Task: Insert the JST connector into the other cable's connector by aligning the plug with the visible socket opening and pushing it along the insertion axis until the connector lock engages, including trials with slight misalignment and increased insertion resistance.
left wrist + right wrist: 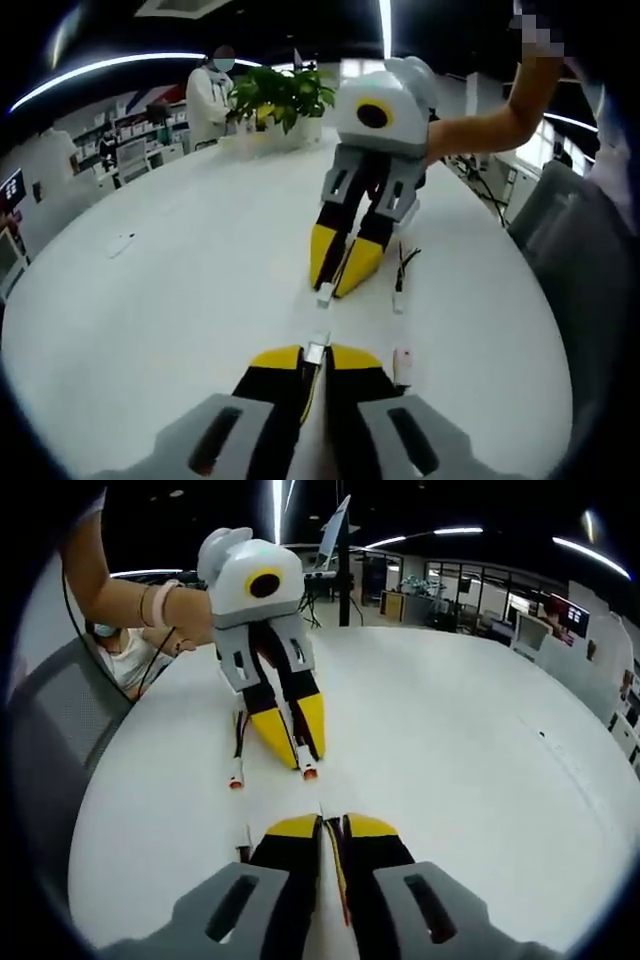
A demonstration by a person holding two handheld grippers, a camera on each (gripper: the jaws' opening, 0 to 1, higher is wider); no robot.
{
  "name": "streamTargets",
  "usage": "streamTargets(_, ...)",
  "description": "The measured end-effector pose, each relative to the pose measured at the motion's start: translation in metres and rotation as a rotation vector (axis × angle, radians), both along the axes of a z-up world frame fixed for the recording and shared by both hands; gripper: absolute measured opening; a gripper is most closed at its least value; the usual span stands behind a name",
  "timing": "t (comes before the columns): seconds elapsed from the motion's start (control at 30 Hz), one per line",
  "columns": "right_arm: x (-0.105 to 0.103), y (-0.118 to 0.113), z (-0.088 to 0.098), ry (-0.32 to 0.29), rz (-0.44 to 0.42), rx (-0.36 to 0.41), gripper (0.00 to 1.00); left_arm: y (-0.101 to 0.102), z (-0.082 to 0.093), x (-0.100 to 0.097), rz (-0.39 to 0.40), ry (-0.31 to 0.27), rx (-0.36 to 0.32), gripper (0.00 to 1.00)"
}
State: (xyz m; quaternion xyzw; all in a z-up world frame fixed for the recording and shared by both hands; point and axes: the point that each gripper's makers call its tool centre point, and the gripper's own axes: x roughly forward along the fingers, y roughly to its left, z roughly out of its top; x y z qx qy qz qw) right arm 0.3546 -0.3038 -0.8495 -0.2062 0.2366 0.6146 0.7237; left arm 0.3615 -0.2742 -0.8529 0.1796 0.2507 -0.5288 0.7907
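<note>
The left tongs [315, 352] were closed on a small white plug [318, 349] that stuck out just past their yellow tips. Facing them across the white worktop [180, 300], the right tongs [335, 283] were closed on a socket [326, 294], white at the end, held low at the surface. Plug and socket lay on nearly one line, tip to tip but apart, with a strip of bare worktop between them. The long axis of each ran along its own tongs.

In the right gripper view the right tongs [333, 825] stood nearly shut with only a sliver of the socket between their tips, and the left tongs [297, 763] pointed down at them with the plug's end [309, 773] showing reddish.

Beside the right tongs lay a spare cable [401, 275] with dark wires and a white end, and another small connector [403, 362] lay just right of the left tongs. Neither lay in the gap. A potted plant [280, 95] and a person in white [207, 100] stood at the far edge.
</note>
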Motion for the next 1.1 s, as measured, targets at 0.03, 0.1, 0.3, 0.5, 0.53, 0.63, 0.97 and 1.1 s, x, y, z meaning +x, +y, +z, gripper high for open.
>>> streamTargets(0.03, 0.0, 0.0, 0.0, 0.0, 0.0, 0.0, 0.05, -0.001, 0.0, 0.001, -0.009, -0.004, -0.003, 0.01)
streamTargets(0.1, 0.0, 0.0, 0.0, -0.002, 0.003, 0.0, 0.05, -0.001, 0.001, -0.001, -0.027, -0.011, -0.008, 0.0)
streamTargets(0.3, 0.0, 0.0, -0.001, -0.013, 0.023, 0.002, 0.04, -0.001, 0.001, 0.0, -0.039, -0.011, -0.024, 0.0)
streamTargets(0.5, -0.003, -0.001, -0.002, -0.018, 0.039, -0.003, 0.04, 0.001, 0.002, 0.0, -0.04, -0.016, -0.044, 0.0)
streamTargets(0.53, -0.003, -0.002, -0.002, -0.019, 0.043, -0.004, 0.04, 0.001, 0.002, 0.0, -0.037, -0.017, -0.045, 0.0)
streamTargets(0.63, -0.005, -0.003, -0.002, -0.015, 0.045, -0.007, 0.04, 0.001, 0.002, 0.0, -0.023, -0.014, -0.038, 0.0)
streamTargets(0.97, -0.01, -0.003, 0.013, -0.025, 0.059, 0.013, 0.03, -0.005, 0.014, -0.011, -0.028, -0.007, -0.025, 0.0)
streamTargets(1.1, -0.013, -0.001, 0.024, -0.017, 0.059, 0.044, 0.03, -0.005, 0.021, -0.016, -0.047, -0.017, -0.039, 0.0)
